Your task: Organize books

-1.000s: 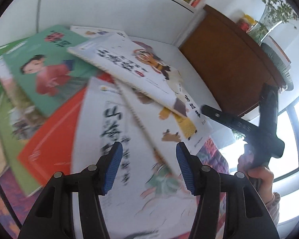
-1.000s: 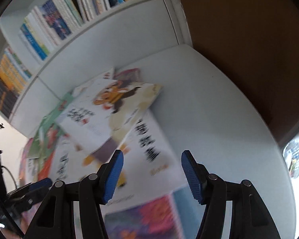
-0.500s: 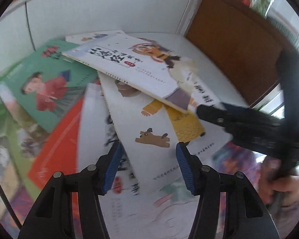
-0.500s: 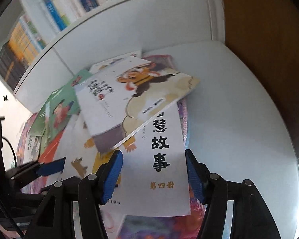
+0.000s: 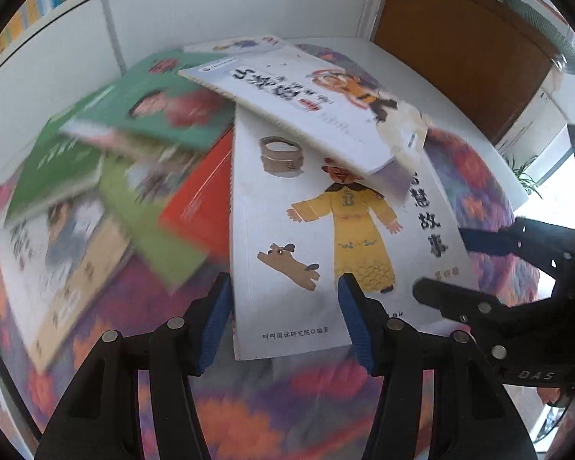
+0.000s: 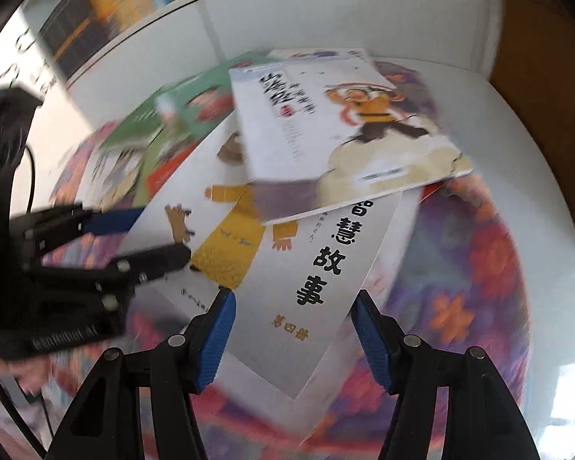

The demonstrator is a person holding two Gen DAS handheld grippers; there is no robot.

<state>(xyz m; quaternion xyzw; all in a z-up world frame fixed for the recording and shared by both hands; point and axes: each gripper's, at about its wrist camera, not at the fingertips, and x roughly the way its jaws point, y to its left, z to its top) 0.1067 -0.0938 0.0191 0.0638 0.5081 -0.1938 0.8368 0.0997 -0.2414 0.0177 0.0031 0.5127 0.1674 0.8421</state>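
- Left wrist view: the left claw (image 5: 285, 318) points steeply down at the book pile, jaws spread with nothing pinched. Its blue pads sit either side of the lower part of the white storybook (image 5: 306, 230), the one with the yellow-robed figure and a brown dog, and they look to float above the cover, not on it.
- Same view: the monkey book (image 5: 318, 107) lies slanted across the top of the white storybook. To the left a red book (image 5: 199, 207), a green book (image 5: 153, 115) and more, all blurry, fan out over a flowery cloth (image 5: 287, 395).
- Same view: the right claw (image 5: 452, 268) comes in from the right edge, jaws apart, tips at the white storybook's right edge. Can't tell if they touch it.
- Same view: the white bench (image 5: 421, 76) is bare beyond the pile, up to a brown cabinet (image 5: 460, 46).
- Right wrist view: the right claw (image 6: 291, 318) also tilts steeply down, jaws spread and gripping nothing, framing the near corner of the white storybook (image 6: 287, 287).
- Same view: that corner sticks out toward the camera over the flowery cloth (image 6: 460, 287). The monkey book (image 6: 337, 134) overhangs the storybook's far end.
- Same view: the left claw (image 6: 153, 234) reaches in from the left, jaws apart, by the storybook's left edge.
- Same view: bare bench (image 6: 517, 134) runs along the right; a bookshelf (image 6: 134, 0) stands behind.
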